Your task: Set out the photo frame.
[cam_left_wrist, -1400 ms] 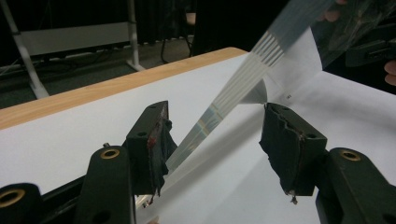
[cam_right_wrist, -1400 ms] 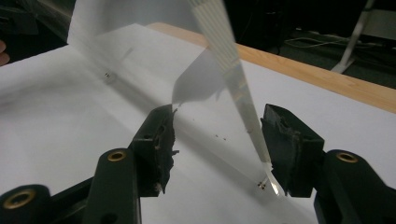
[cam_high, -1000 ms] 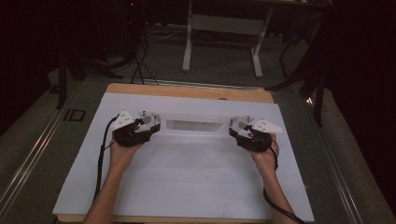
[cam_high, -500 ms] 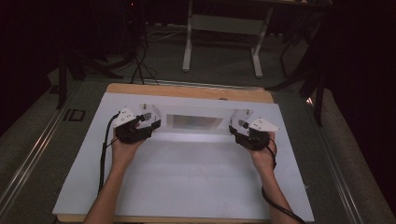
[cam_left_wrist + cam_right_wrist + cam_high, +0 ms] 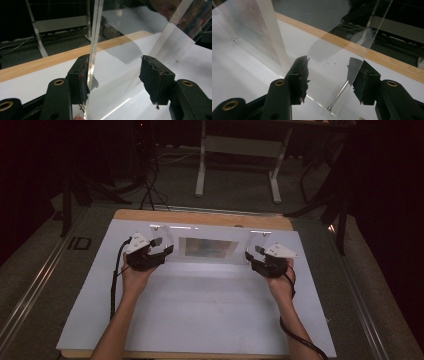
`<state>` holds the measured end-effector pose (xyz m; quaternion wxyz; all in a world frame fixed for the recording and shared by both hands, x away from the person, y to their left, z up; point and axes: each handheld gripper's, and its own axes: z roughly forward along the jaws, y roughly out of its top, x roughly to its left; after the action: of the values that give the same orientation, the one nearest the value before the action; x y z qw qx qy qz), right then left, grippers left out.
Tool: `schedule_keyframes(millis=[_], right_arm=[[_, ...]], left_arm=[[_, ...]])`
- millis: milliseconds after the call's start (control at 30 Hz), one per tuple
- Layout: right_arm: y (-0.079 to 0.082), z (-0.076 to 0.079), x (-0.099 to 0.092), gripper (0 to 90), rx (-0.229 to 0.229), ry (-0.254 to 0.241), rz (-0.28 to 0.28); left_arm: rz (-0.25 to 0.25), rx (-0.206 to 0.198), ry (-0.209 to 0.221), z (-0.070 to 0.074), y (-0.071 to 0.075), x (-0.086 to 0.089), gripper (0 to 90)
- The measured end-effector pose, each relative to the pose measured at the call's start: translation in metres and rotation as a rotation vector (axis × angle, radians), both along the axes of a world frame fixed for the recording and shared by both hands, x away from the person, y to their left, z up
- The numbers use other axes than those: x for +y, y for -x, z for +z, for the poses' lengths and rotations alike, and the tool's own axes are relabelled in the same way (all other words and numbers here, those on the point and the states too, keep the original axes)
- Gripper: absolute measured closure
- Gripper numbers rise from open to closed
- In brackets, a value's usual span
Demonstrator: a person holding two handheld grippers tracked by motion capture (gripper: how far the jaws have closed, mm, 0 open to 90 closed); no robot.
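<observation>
Now, high view: my left claw (image 5: pixel 162 247) and right claw (image 5: pixel 252 254) sit at both ends of the clear picture frame (image 5: pixel 207 249), standing on the white worktop (image 5: pixel 200 315) | left gripper view: jaws apart, one pad touches the frame edge (image 5: pixel 92 50), no grip yet | right gripper view: jaws have just been closing, not clamped, the clear panel (image 5: pixel 337 62) between them | lifting is left.

The clear acrylic frame (image 5: pixel 207 251) is showing a pale, blurred blue-and-pink print; the surface (image 5: pixel 200 320) is showing white with a light wooden edge; the jaws are looking black.
</observation>
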<state>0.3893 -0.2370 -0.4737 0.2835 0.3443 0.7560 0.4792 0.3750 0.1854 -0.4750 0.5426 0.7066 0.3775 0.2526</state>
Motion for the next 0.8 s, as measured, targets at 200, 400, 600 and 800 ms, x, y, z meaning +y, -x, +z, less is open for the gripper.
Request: schedule_keyframes(millis=[200,400,600,800], right_arm=[[-0.004,0.001,0.001,49.8,0.004,0.000,-0.003],[-0.007,0.002,0.001,50.2,0.010,-0.003,-0.005],[-0.010,0.003,0.001,50.1,0.015,-0.001,-0.008],[-0.013,0.004,0.002,50.0,0.020,-0.007,-0.014]], left_arm=[[0.014,0.002,-0.007,0.001,-0.004,-0.002,42.5],[0.024,0.011,-0.008,0.003,-0.007,-0.003,42.3],[0.031,0.013,-0.011,0.004,-0.011,-0.004,42.3],[0.043,0.017,-0.013,0.005,-0.013,-0.005,42.0]])
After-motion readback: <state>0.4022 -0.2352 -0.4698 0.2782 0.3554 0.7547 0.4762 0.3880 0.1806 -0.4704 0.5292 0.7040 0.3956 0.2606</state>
